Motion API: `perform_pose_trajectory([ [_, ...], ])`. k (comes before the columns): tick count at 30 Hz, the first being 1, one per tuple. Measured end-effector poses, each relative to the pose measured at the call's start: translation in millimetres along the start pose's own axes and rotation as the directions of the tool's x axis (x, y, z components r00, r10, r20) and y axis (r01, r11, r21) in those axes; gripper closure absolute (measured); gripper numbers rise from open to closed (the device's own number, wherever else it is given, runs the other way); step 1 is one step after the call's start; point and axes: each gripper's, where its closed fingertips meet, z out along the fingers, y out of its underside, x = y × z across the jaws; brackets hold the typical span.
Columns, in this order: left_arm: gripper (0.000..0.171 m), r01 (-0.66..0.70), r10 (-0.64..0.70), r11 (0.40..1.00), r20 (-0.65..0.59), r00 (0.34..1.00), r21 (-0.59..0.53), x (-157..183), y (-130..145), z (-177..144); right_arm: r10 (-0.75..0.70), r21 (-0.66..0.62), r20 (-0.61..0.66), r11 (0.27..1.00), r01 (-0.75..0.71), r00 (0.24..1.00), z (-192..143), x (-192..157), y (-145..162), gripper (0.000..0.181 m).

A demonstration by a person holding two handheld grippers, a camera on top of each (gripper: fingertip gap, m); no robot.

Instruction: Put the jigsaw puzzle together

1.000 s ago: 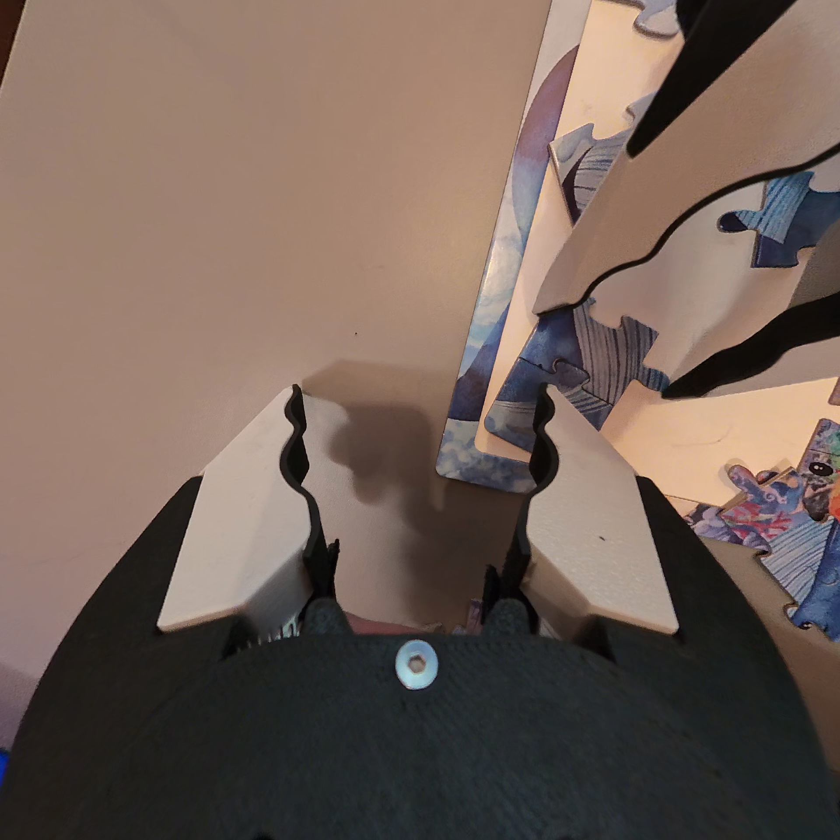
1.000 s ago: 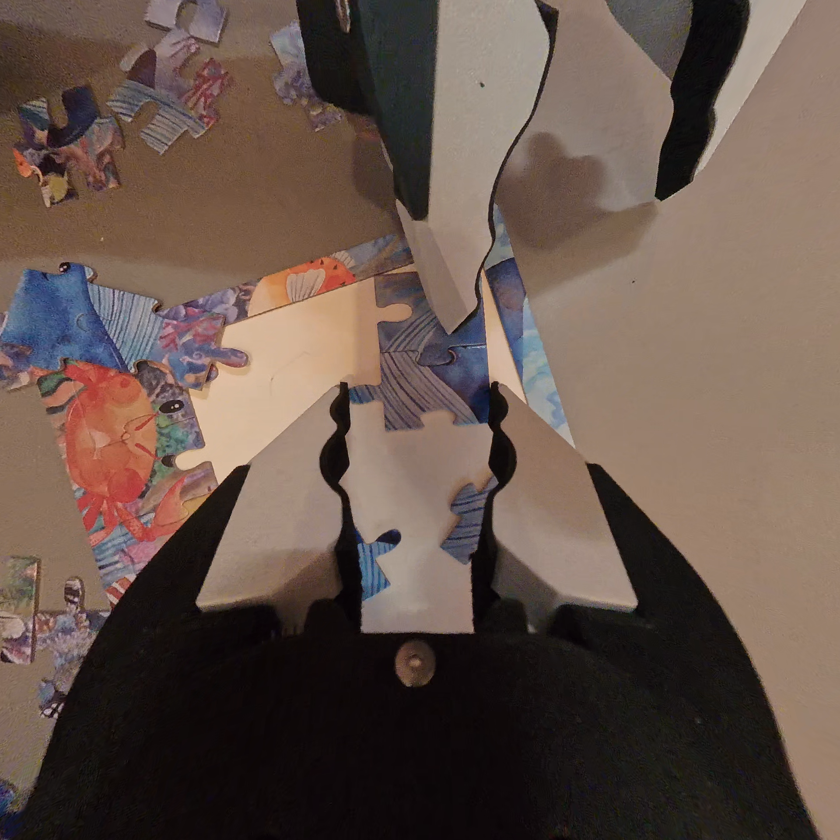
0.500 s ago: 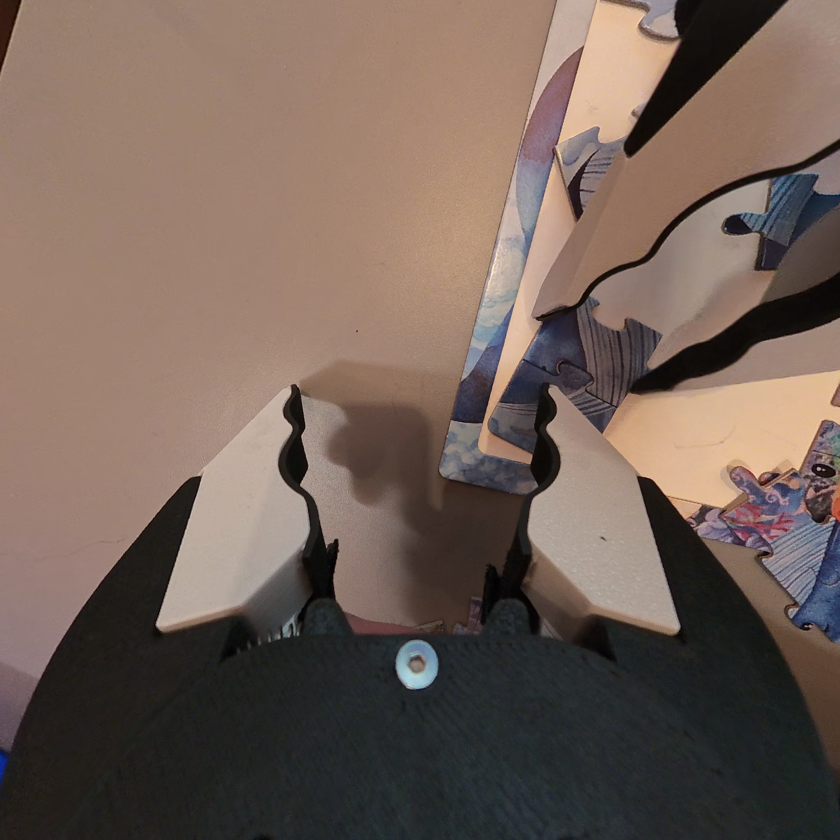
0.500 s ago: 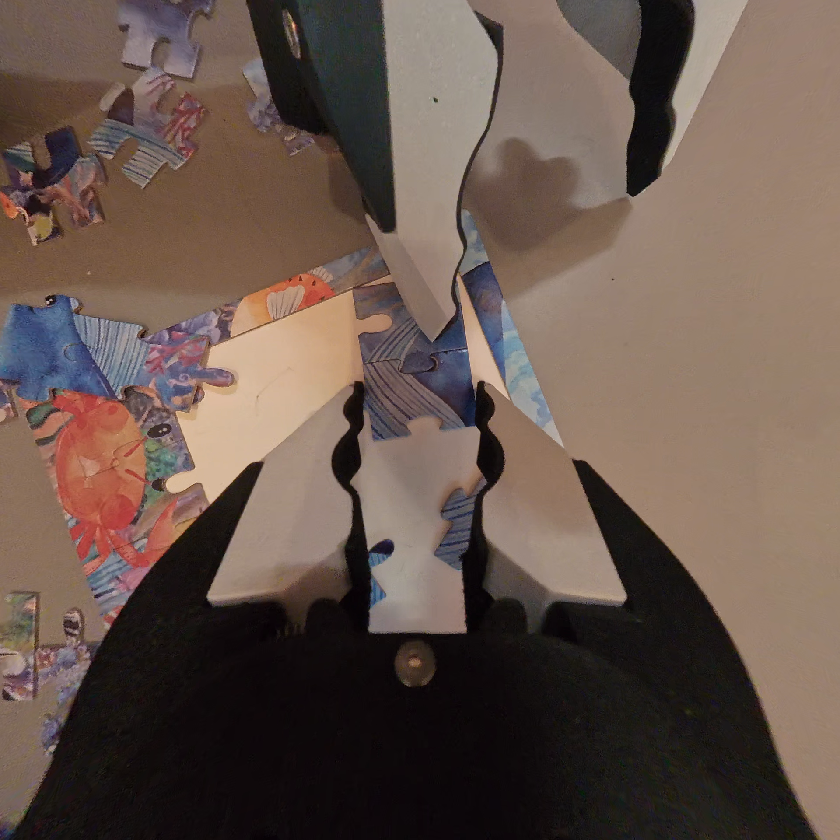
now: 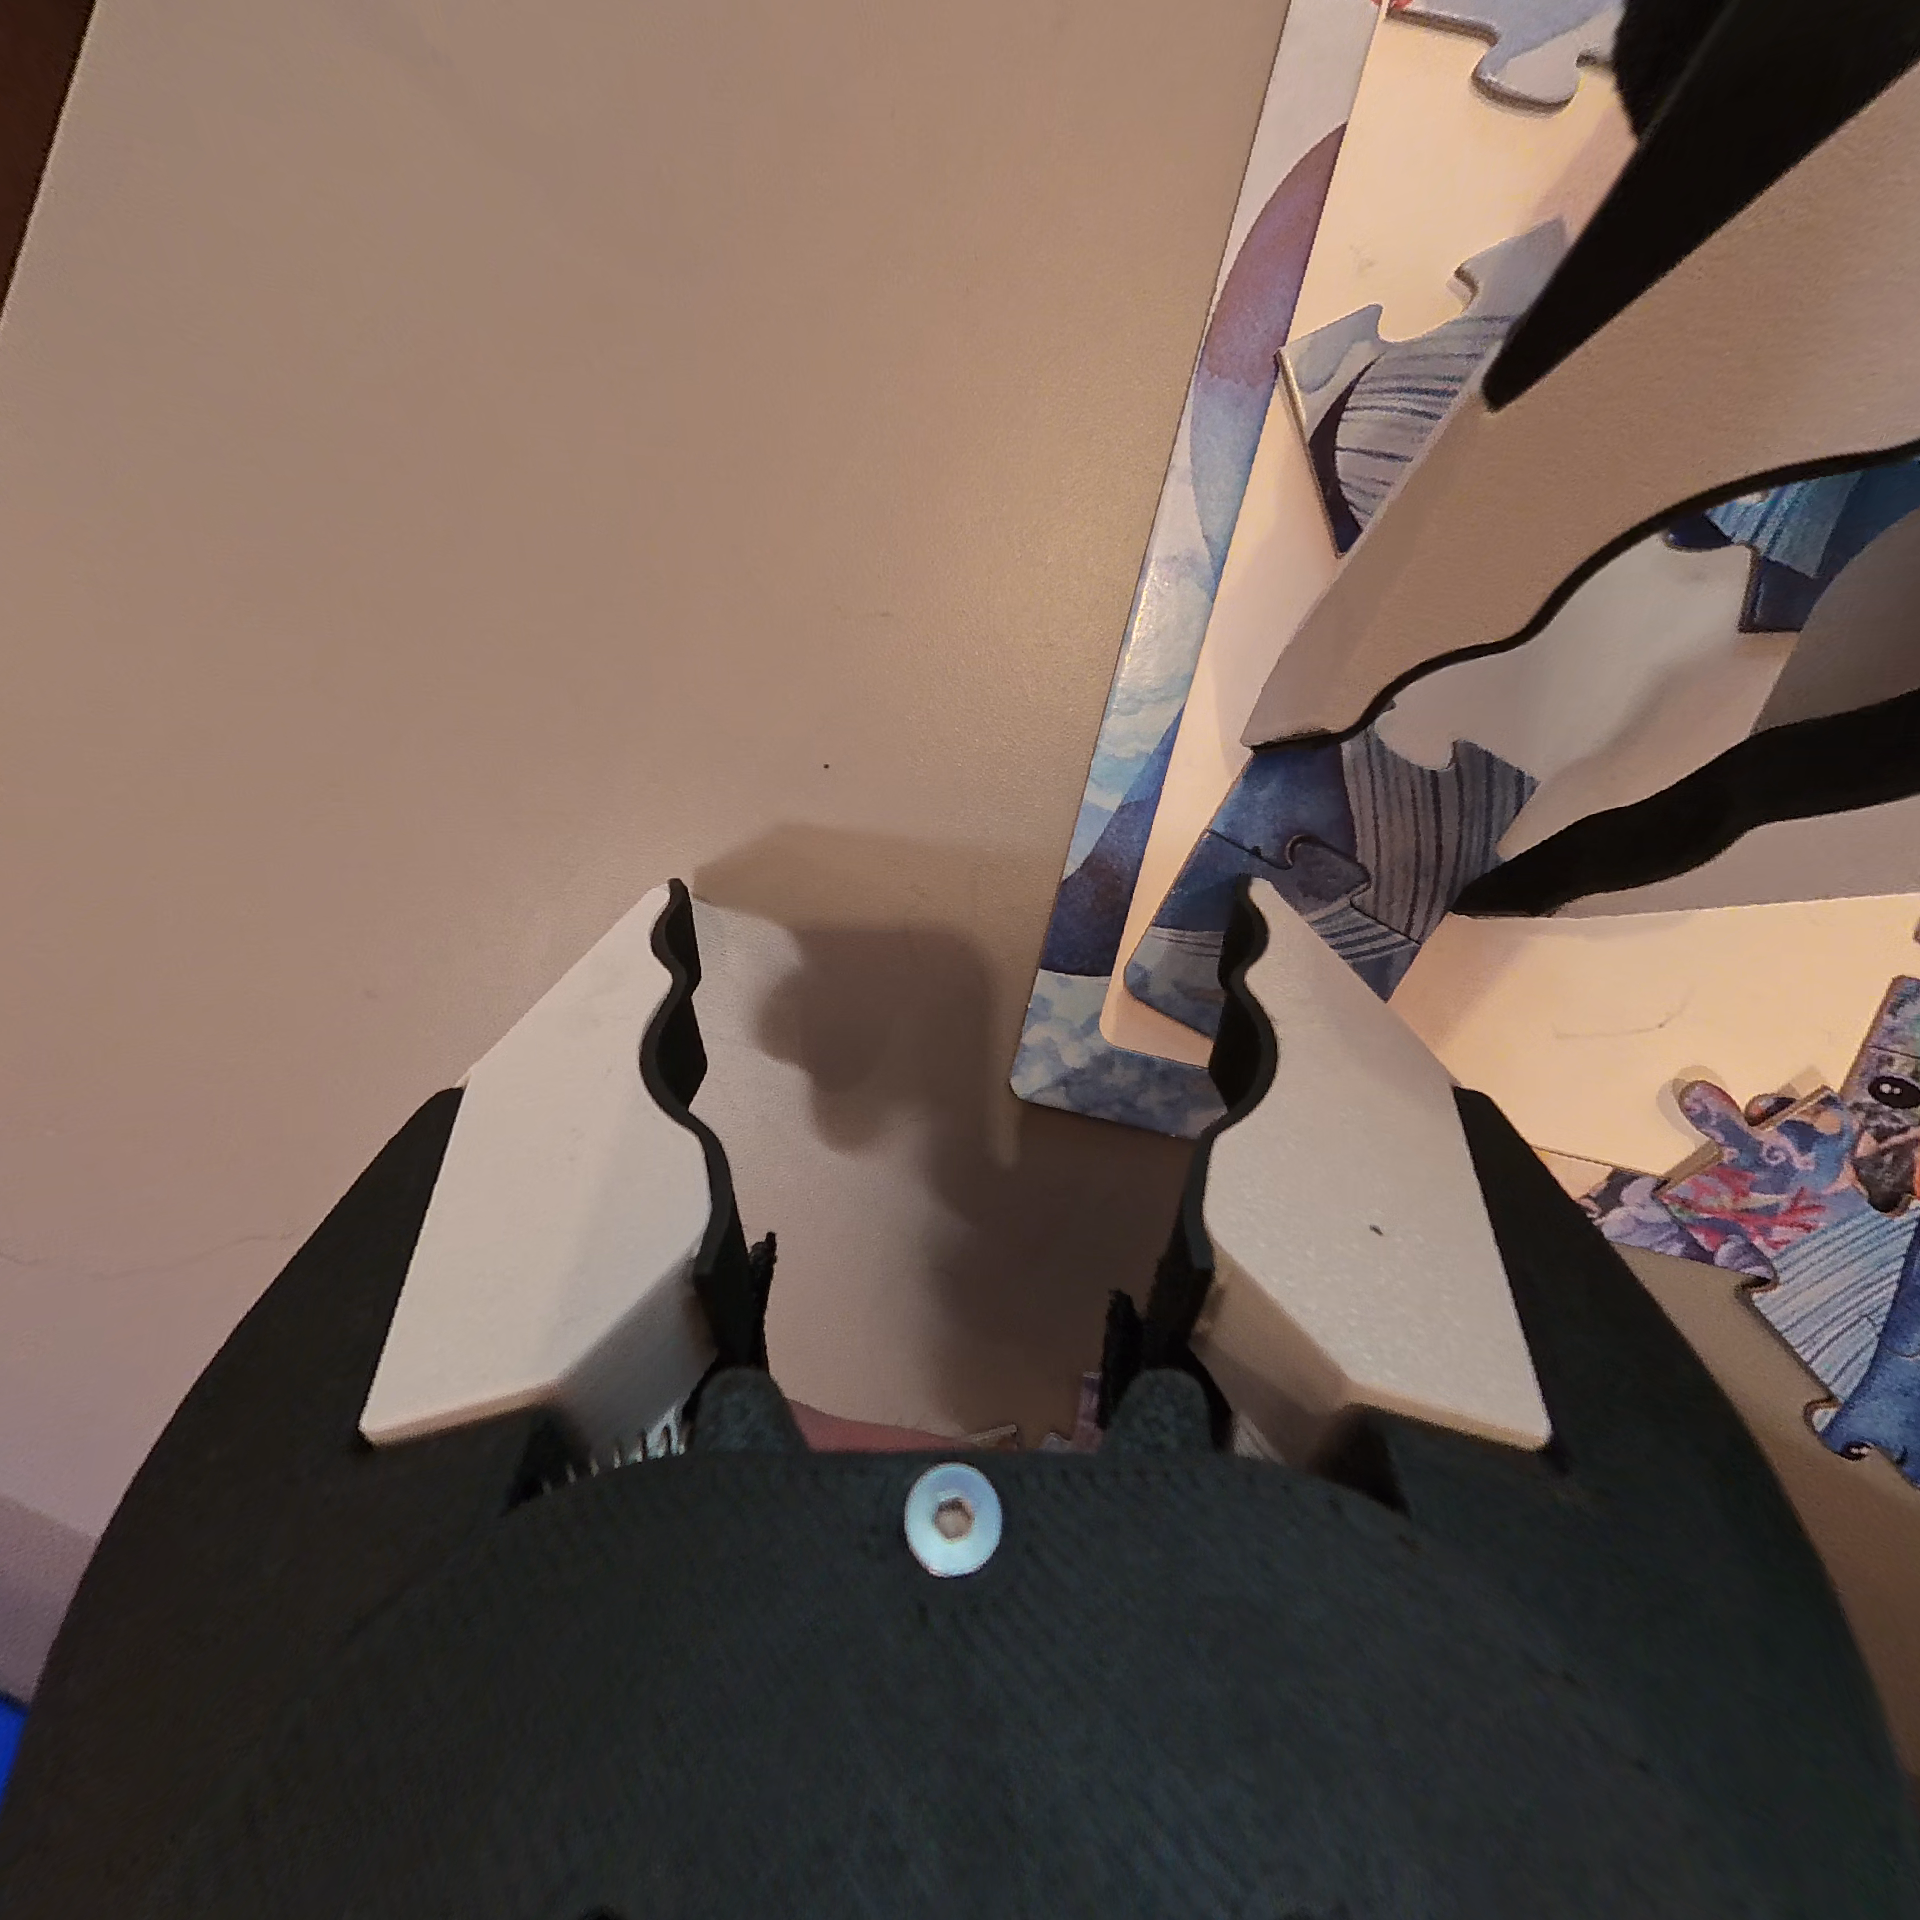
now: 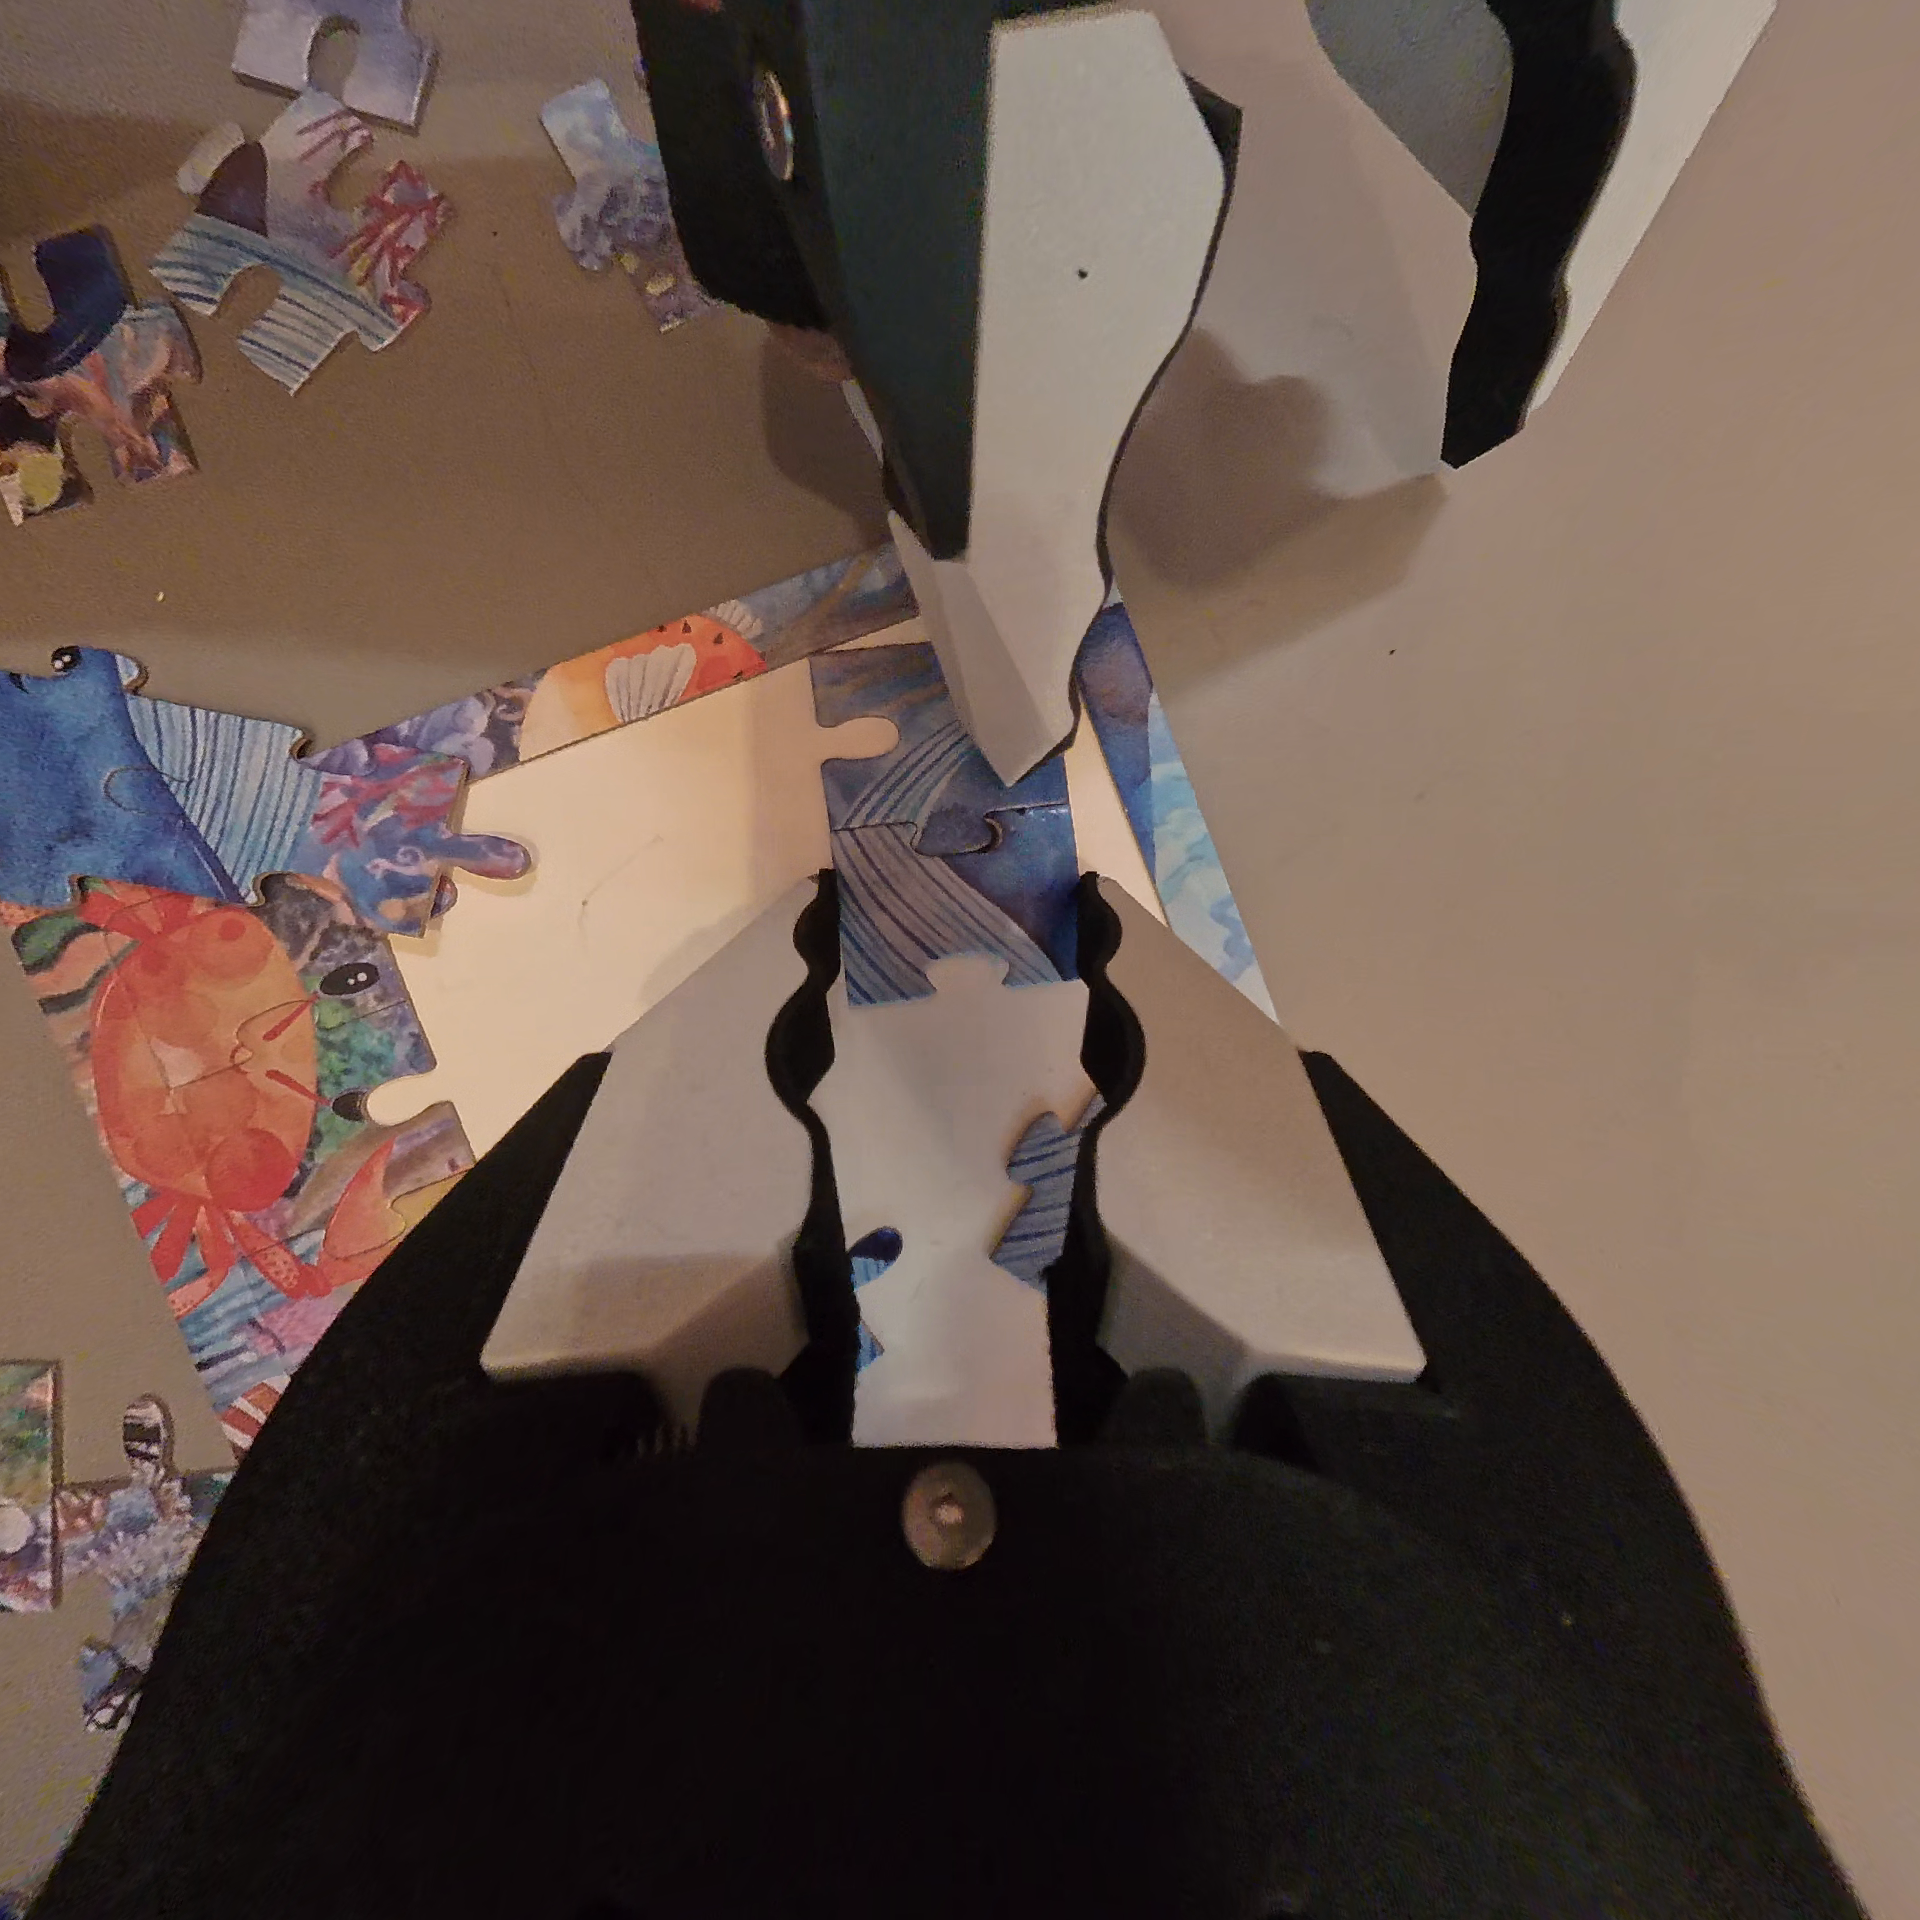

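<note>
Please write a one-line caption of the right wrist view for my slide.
Right gripper, jaws open and empty, over the blue striped pieces in the puzzle tray, facing the left gripper.

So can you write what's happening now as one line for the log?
left gripper: open, empty, beside puzzle tray | right gripper: open, over blue striped pieces in tray corner | loose pieces: on table

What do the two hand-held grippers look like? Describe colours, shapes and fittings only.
Both match. The left hand-held gripper and right hand-held gripper each have a rounded matte black textured body, two white wedge-shaped fingers lined with wavy black pads, and one silver hex screw centred on the body. No cables or sleeves show.
</note>
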Motion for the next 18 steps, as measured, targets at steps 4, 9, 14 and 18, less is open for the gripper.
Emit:
perform_pose_trajectory([
  [4,0.073,-0.003,0.003,1.0,0.007,1.0,0.0,-1.0,-0.2,-0.4,-0.03,0.002,-0.023,1.0,0.03,0.999,-5.8,-1.7,-5.7,0.137],
  [9,0.078,-0.006,0.006,1.0,0.031,1.0,0.004,-5.4,-0.3,-2.0,-0.053,-0.033,-0.092,0.998,0.05,0.994,-18.1,8.8,-1.5,0.137],
  [14,0.079,-0.005,0.005,1.0,0.034,0.999,0.002,-6.6,0.7,-2.6,0.012,-0.008,-0.06,1.0,-0.013,0.998,-39.0,19.8,11.5,0.137],
  [18,0.08,-0.005,0.005,1.0,0.035,0.999,0.001,-6.3,0.0,-2.3,0.052,-0.04,-0.046,0.998,-0.053,0.998,-47.3,26.6,30.6,0.131],
])
